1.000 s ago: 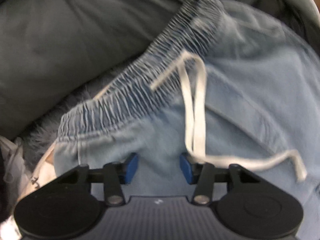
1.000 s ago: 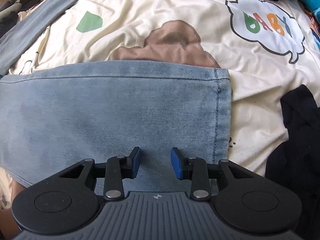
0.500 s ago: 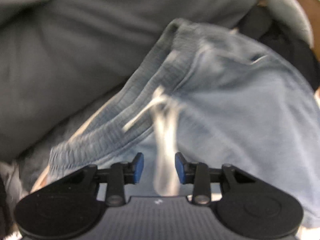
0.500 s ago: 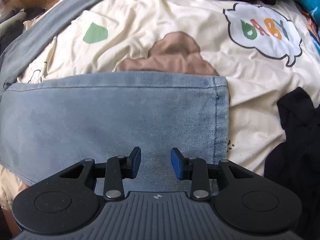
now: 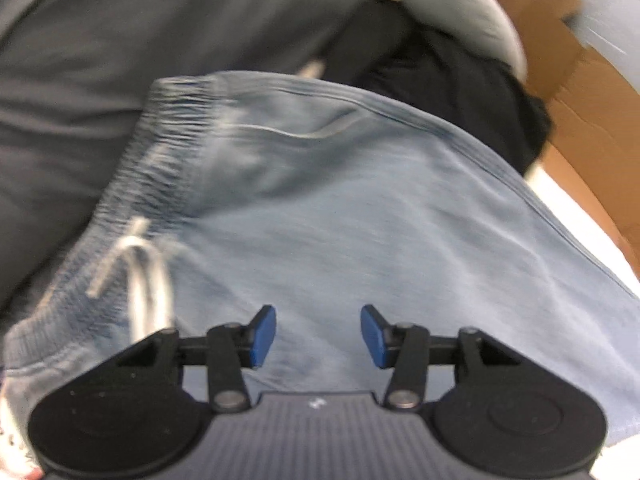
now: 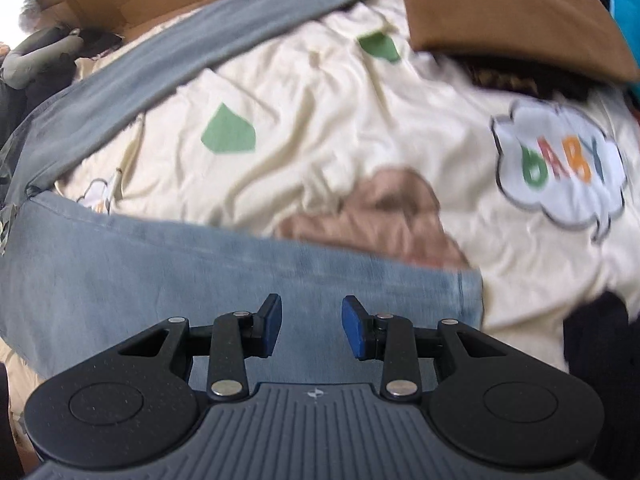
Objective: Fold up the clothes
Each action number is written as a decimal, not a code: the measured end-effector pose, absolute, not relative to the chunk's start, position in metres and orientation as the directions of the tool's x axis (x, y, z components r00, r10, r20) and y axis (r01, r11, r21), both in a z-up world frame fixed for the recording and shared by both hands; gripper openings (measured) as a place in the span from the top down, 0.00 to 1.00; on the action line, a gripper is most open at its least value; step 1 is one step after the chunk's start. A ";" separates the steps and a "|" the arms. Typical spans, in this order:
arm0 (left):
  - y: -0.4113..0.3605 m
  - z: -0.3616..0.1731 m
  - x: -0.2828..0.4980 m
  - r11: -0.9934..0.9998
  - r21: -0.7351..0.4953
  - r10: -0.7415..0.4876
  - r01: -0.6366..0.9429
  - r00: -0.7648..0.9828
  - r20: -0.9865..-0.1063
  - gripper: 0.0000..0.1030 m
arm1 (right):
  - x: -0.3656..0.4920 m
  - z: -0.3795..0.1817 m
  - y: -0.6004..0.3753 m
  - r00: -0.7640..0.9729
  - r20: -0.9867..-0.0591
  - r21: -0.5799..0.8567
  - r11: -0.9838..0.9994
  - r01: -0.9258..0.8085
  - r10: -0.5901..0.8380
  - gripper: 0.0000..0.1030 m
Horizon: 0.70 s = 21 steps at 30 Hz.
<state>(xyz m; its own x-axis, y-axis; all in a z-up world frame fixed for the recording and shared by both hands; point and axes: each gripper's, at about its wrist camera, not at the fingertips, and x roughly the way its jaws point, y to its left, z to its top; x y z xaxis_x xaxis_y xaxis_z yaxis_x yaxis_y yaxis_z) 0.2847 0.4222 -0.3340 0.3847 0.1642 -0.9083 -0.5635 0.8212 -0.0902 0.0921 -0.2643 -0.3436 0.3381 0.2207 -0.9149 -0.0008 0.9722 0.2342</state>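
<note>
Light blue denim trousers (image 5: 360,220) lie spread below my left gripper (image 5: 318,336). Their gathered elastic waistband (image 5: 160,148) runs up the left, and the white drawstring (image 5: 140,264) hangs beside the left finger. The left jaws are opening, with only cloth far below them and nothing pinched. In the right wrist view the same trousers' leg (image 6: 200,280) lies flat, its hem (image 6: 472,292) at the right. My right gripper (image 6: 311,330) hovers above that leg, open and holding nothing.
A cream bedsheet (image 6: 340,120) with a "BABY" cloud print (image 6: 560,168) covers the bed. Grey cloth (image 5: 100,60) lies beyond the waistband. A folded brown garment (image 6: 500,12) sits at the far right, a black garment (image 6: 600,360) at the near right, cardboard (image 5: 580,60) at the upper right.
The left gripper swung right along the waist, so the drawstring slid from between the fingers to the left; its jaws narrowed, then widened. The right gripper rose and tilted, showing more sheet.
</note>
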 end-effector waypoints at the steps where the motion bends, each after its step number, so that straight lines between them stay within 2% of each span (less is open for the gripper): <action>1: 0.414 -0.335 0.287 0.828 -0.099 0.150 -0.552 0.388 -0.909 0.51 | 0.099 -0.342 -0.264 0.349 -0.912 0.229 0.973 -0.004 0.216 0.61; 5: 0.388 -0.344 0.298 0.852 -0.134 0.095 -0.506 0.401 -0.911 0.52 | 0.127 -0.334 -0.262 0.395 -0.894 0.222 0.975 -0.014 0.210 0.61; 16: 0.340 -0.358 0.352 0.939 -0.078 0.081 -0.334 0.437 -0.896 0.52 | 0.251 -0.319 -0.245 0.505 -0.838 0.191 0.978 -0.081 0.205 0.59; 21: 0.336 -0.367 0.365 0.940 -0.067 0.090 -0.333 0.435 -0.896 0.52 | 0.315 -0.319 -0.243 0.555 -0.811 0.152 0.982 -0.110 0.188 0.59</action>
